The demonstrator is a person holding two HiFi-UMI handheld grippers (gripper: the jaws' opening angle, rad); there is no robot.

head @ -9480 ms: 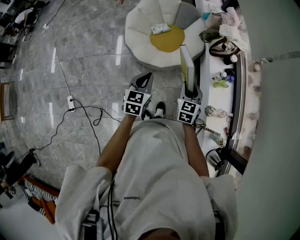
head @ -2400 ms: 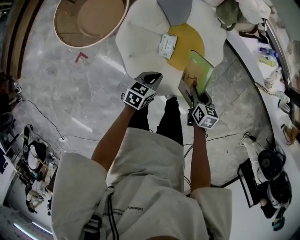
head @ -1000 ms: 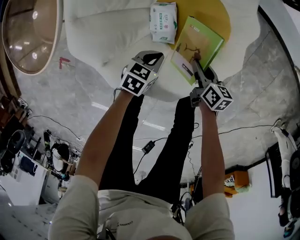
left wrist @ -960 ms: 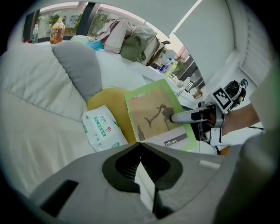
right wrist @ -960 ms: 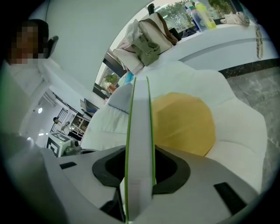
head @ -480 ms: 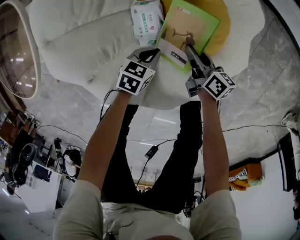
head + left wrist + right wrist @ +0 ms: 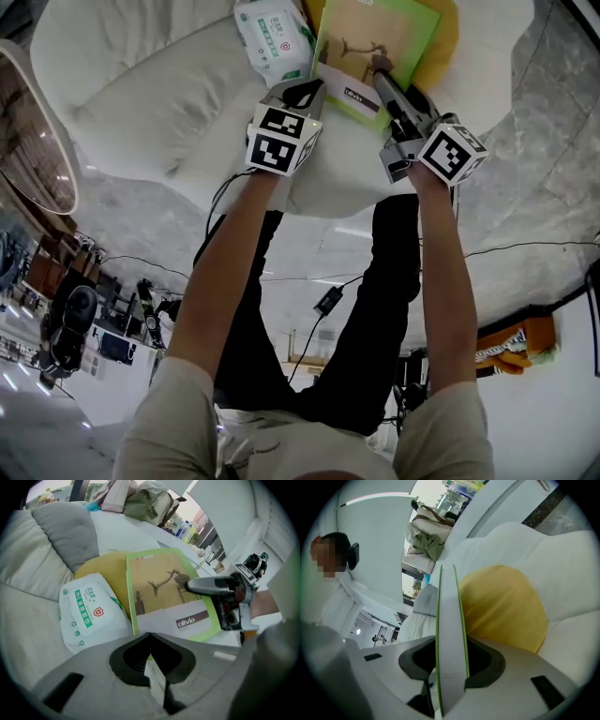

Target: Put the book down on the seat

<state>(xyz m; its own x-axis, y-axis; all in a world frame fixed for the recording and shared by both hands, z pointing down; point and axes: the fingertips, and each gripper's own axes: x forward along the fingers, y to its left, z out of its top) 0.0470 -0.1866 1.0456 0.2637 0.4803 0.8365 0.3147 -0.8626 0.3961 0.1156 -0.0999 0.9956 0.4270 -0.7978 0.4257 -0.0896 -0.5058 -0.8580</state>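
Right claw pinching green book edge, over yellow cushion on white seat. Left claw pressed together, empty, beside wipes pack.

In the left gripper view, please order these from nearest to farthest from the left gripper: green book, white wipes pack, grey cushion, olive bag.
1. Green book, just ahead, and white wipes pack, ahead-left: too close to call.
2. Grey cushion, back left.
3. Olive bag, rearmost, top centre.
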